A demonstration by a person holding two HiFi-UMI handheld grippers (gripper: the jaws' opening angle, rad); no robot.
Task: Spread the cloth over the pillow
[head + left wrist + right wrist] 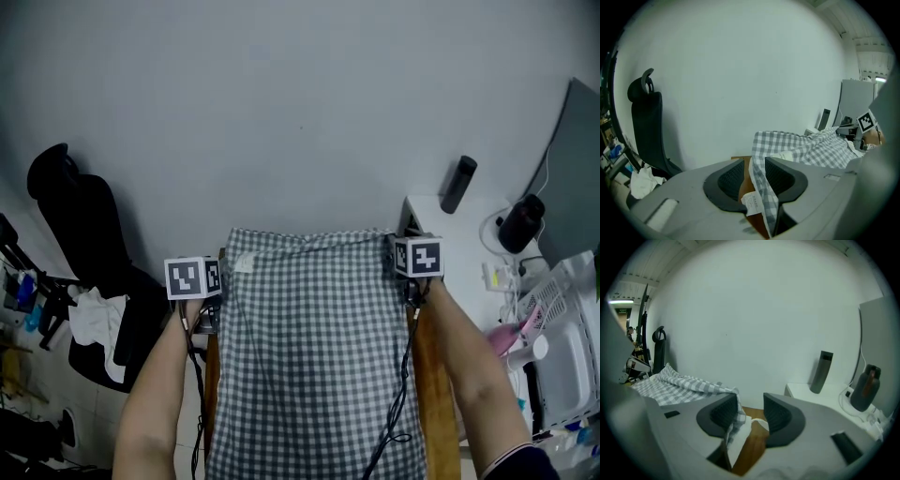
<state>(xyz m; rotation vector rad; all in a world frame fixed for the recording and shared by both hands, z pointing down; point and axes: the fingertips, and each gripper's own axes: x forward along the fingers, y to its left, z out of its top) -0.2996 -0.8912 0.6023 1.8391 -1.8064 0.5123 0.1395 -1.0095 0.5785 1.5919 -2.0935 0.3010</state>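
The checked cloth (pixel 314 347) is lying spread lengthwise down the middle of the head view, reaching from the centre toward six o'clock and covering nearly all of the wooden table (pixel 436 375), which is showing only as brown strips along both long sides. Its far edge is bunching up a little at twelve o'clock. A white corner of the pillow (pixel 743 434) is peeking out from under the cloth in the right gripper view (the rest of it is covered).

I am keeping my left gripper (pixel 754 161) at the cloth's far corner at nine o'clock. Its jaws are standing apart, and the cloth's edge is running between them, leaning on the inner face of the right-hand jaw with a clear gap to the other one, so nothing is being pinched. A small white label (pixel 751 202) is hanging from that edge.

My right gripper (pixel 749 397) is sitting at the opposite far corner at three o'clock, its jaws parted as well. The cloth is draping against the left-hand jaw only, well clear of the other.

Farther out, a black chair (pixel 89 244) is standing at nine o'clock with a white rag (pixel 98 314) on its seat. At two o'clock a white desk (pixel 427 211) is carrying a dark upright bottle (pixel 458 184) and a black flask (pixel 520 223).
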